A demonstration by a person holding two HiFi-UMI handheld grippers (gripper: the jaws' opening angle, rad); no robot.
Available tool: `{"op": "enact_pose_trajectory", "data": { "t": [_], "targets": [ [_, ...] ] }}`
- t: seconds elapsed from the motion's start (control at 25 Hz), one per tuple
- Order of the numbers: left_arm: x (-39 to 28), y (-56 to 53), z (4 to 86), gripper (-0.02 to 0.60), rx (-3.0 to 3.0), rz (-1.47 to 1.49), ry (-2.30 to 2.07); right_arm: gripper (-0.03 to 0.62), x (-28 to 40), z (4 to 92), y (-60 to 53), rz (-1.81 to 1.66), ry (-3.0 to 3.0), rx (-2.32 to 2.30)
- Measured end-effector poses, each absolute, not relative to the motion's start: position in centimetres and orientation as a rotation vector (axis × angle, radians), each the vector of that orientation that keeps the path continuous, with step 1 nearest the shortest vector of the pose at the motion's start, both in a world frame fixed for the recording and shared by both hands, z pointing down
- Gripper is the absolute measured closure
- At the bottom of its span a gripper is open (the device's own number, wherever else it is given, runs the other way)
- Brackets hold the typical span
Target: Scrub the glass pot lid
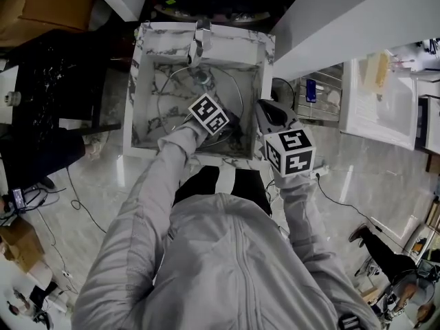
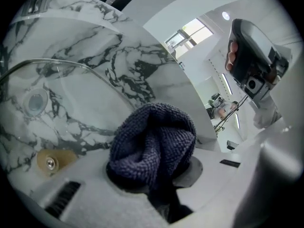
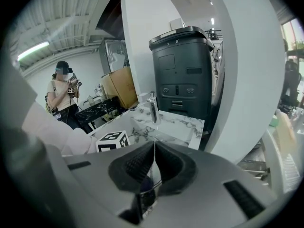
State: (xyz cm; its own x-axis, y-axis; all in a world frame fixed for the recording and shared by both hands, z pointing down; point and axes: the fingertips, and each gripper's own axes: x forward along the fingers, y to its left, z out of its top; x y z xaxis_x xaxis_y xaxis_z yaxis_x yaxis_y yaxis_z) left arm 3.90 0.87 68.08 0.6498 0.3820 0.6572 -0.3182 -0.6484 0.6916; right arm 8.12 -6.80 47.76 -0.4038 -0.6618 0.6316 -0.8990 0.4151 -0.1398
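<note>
Glass pot lid: tilted inside the marble sink, below the faucet.
Right hand-held gripper: at the sink's right edge, pads pressed together on the lid's thin rim.
Left hand-held gripper: down in the basin, pinching a bunched dark blue cloth close to the glass.

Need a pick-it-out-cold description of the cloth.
Start at the white marble sink before the person. Inside it, the left gripper is shut on a bunched cloth. It is dark blue and nubbly, the only soft thing beside the clear glass lid.
</note>
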Motion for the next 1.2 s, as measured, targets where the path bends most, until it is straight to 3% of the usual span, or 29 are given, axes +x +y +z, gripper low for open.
{"op": "enact_pose_trajectory", "data": {
  "t": [0.68,1.2],
  "targets": [
    [-3.4,5.3,67.9,0.5,1.799,1.184,0.342,0.563,5.4,48.1,-7.5,0.645,-2.208,1.277],
    [-8.2,5.1,68.1,0.5,1.692,1.311,0.243,0.563,5.1,47.7,-9.2,0.629,-2.257,1.176]
  ]
}}
